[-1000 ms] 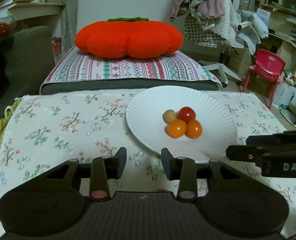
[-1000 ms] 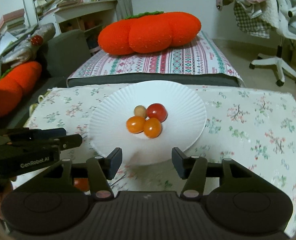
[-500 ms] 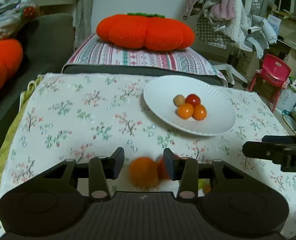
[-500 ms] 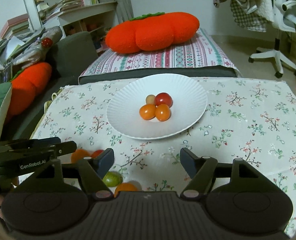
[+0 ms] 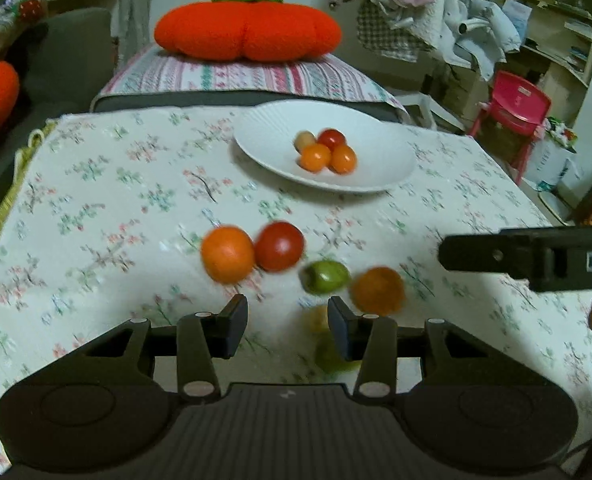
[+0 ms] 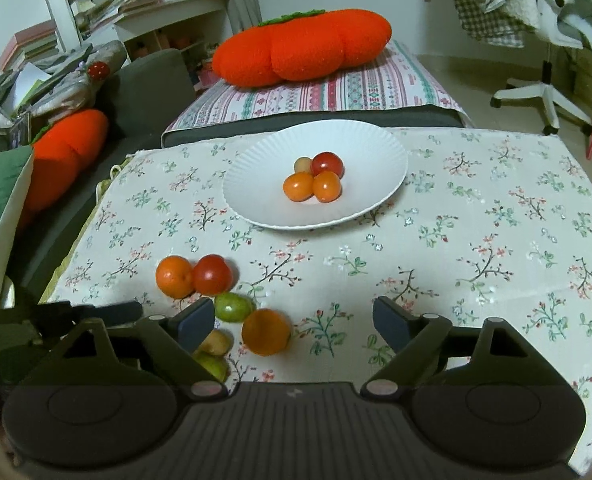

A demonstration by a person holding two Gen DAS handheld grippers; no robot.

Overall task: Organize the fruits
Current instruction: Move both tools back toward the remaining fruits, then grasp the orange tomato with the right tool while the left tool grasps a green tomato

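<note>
A white plate (image 6: 256,184) at the table's far middle holds a red tomato (image 6: 327,164), two orange ones (image 6: 298,186) and a small pale fruit (image 6: 303,165). Loose on the flowered cloth nearer me lie an orange fruit (image 6: 175,282), a red tomato (image 6: 213,275), a green fruit (image 6: 234,307), another orange fruit (image 6: 266,332), a small yellow one (image 6: 216,343) and a second green one (image 6: 212,364). My right gripper (image 6: 294,318) hangs over them, its jaws opening wide, gripping nothing. My left gripper (image 5: 288,316) stands a little open above the same fruits, nothing pressed between its pads.
The table wears a floral cloth (image 6: 476,240). Behind it a striped bench carries a big orange pumpkin cushion (image 6: 302,50). A sofa with cushions (image 6: 68,156) lies left, and a red child's chair (image 5: 516,104) and a clothes-laden swivel chair (image 6: 536,92) stand right.
Both grippers have drawn back from the plate toward the table's near side, bringing the loose fruits into view. The right jaws have spread much wider; the left jaws widened slightly.
</note>
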